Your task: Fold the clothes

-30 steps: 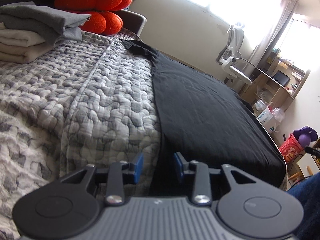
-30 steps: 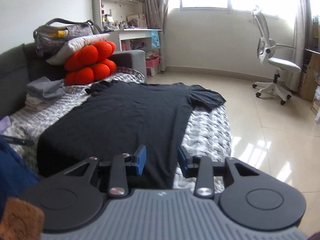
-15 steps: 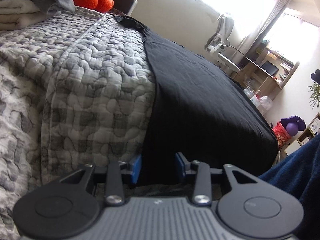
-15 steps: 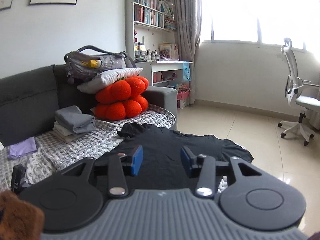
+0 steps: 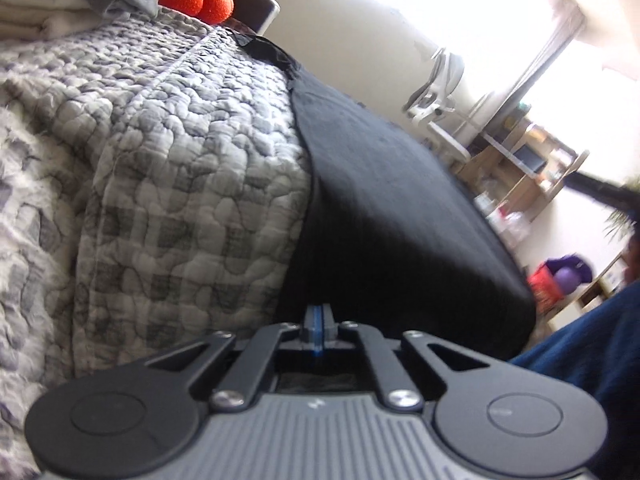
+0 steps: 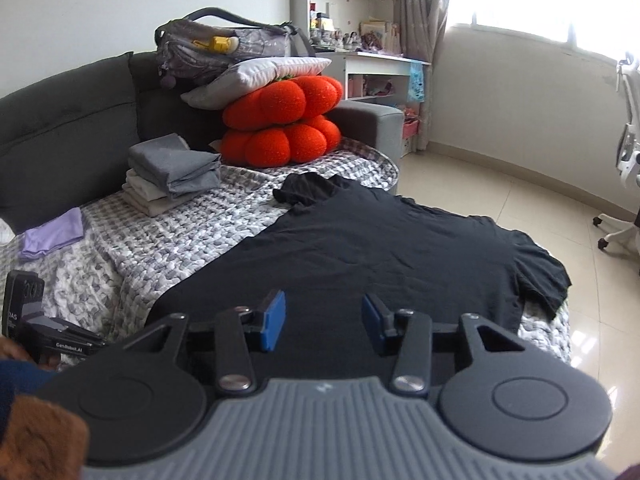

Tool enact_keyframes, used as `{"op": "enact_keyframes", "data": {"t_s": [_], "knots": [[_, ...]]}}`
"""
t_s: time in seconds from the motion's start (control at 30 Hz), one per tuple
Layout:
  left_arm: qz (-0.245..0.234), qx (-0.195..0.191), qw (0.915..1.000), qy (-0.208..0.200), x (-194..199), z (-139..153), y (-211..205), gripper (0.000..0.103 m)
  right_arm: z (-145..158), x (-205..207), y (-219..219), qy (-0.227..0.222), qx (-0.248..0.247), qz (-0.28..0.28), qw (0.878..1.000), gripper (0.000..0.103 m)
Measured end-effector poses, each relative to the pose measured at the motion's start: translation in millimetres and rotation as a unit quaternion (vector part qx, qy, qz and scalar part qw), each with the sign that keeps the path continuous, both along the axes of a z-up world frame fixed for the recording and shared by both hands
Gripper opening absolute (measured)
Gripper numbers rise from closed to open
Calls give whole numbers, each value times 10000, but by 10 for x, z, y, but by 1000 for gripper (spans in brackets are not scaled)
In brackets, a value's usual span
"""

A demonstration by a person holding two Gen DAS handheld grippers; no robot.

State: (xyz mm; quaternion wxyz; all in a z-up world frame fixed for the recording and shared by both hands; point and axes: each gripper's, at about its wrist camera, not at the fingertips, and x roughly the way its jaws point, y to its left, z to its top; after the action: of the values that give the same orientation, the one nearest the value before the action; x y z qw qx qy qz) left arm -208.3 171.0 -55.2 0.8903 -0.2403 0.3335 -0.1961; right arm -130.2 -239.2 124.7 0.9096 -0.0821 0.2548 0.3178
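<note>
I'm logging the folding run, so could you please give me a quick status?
Left tongs just closed at the black T-shirt hem. Right tongs open, holding nothing. Shirt flat on the quilt; nothing on it.

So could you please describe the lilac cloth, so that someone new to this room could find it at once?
Start at the dark grey sofa and its quilted grey cover. The lilac cloth lies flat on that quilt below the backrest, left of the stack of folded grey and cream clothes. It is the only pale purple piece, small and lying alone.
</note>
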Motion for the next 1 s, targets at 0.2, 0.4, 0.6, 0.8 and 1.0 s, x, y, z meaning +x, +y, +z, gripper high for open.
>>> {"op": "enact_keyframes", "data": {"t_s": [0.2,0.4,0.6,0.8,1.0], "knots": [[375,453,9982,121,53,-69,20,19,-60,101,293,99,-339,376,9987,48],[186,731,9971,-50,157,-174,-84,45,-142,168,291,253,-153,413,9987,51],[19,886,9959,188,216,-235,-196,3,-170,183,260,318,-140,341,9988,51],[-246,6,9995,-221,116,286,-195,1,-130,203,298,385,-131,504,9979,51],[-557,-211,9963,-625,205,665,-433,1,-194,243,557,951,-133,1102,9893,51]]}}
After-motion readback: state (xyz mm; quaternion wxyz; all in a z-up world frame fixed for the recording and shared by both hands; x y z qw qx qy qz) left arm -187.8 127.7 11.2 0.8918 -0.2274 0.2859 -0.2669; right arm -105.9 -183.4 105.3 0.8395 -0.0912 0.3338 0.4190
